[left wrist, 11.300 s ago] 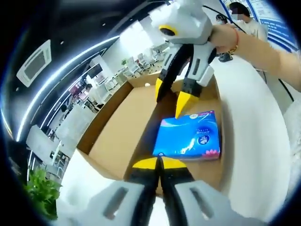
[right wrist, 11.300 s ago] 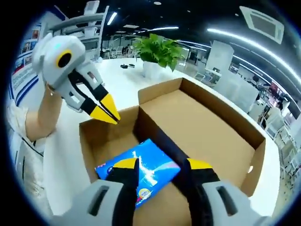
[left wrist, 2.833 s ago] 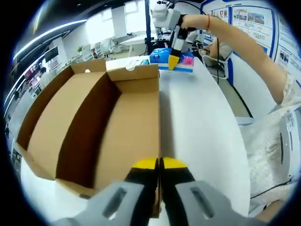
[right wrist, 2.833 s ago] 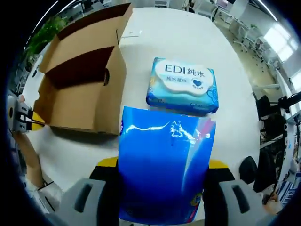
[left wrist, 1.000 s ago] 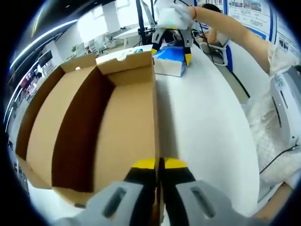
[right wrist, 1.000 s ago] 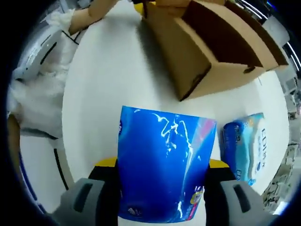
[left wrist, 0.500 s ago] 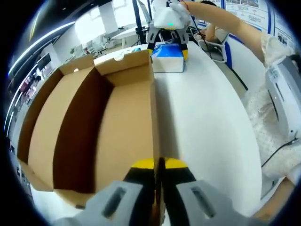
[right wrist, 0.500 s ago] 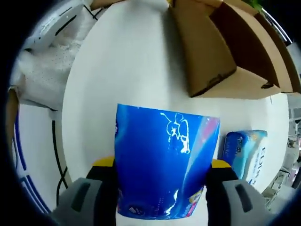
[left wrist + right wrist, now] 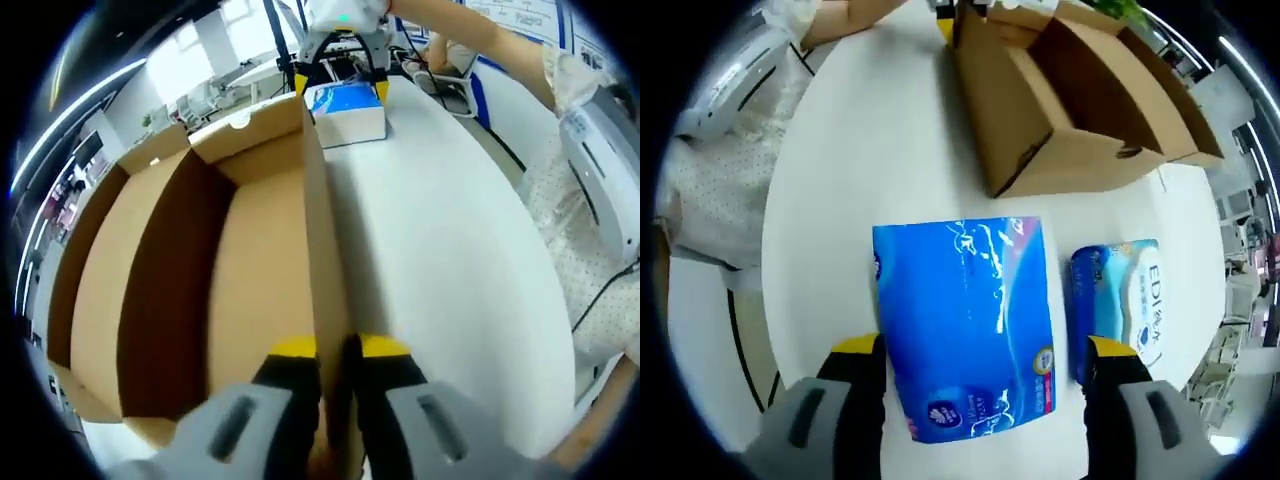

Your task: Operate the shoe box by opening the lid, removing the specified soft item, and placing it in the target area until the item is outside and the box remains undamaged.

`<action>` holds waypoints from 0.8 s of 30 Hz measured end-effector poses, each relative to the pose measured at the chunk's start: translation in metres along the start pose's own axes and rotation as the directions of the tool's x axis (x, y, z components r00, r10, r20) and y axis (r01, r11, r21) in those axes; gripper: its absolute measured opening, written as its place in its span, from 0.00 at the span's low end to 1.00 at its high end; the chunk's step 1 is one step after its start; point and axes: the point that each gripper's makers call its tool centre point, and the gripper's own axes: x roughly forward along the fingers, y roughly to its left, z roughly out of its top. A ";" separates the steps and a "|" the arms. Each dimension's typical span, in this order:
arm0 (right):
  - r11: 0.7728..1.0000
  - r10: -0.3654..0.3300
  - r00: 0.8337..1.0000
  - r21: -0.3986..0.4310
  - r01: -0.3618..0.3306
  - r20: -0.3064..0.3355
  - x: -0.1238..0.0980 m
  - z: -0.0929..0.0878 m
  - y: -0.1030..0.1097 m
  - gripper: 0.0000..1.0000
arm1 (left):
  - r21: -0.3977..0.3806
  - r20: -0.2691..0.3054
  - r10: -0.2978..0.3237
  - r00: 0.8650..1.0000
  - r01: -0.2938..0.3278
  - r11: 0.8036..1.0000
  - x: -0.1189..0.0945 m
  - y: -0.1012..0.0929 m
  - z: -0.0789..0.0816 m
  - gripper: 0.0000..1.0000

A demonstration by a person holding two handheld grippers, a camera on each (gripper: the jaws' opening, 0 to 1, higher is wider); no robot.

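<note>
in the left gripper view, the left gripper (image 9: pixel 332 350) has its yellow-tipped fingers (image 9: pixel 293 348) pinched together on the near wall of the open cardboard shoe box (image 9: pixel 200 260), at about 6 o'clock. the box stands on the white worktop (image 9: pixel 450 250) with its lid folded out toward 9 o'clock. toward 12 o'clock, just past the box's far corner, the blue tissue pack (image 9: pixel 345 108) lies on the worktop, with the right gripper (image 9: pixel 338 80) standing over it.

in the right gripper view, the right gripper (image 9: pixel 985 352) has its fingers (image 9: pixel 858 347) spread wide, one on each side of the blue tissue pack (image 9: pixel 965 320), which lies flat on the worktop (image 9: pixel 880 150); whether the fingers touch it, i cannot tell. a pale blue wipes pack (image 9: pixel 1118 300) sits just beside it at 3 o'clock. the shoe box (image 9: pixel 1070 100) is at about 1 o'clock, well apart from the pack. a person's dotted sleeve (image 9: pixel 715 160) shows at 9 o'clock.
</note>
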 end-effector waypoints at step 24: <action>0.856 -0.471 0.724 0.460 0.236 0.504 -0.074 -0.018 -0.009 0.80 | -0.009 0.482 0.152 0.863 -0.168 0.986 -0.049 0.006 0.116 0.25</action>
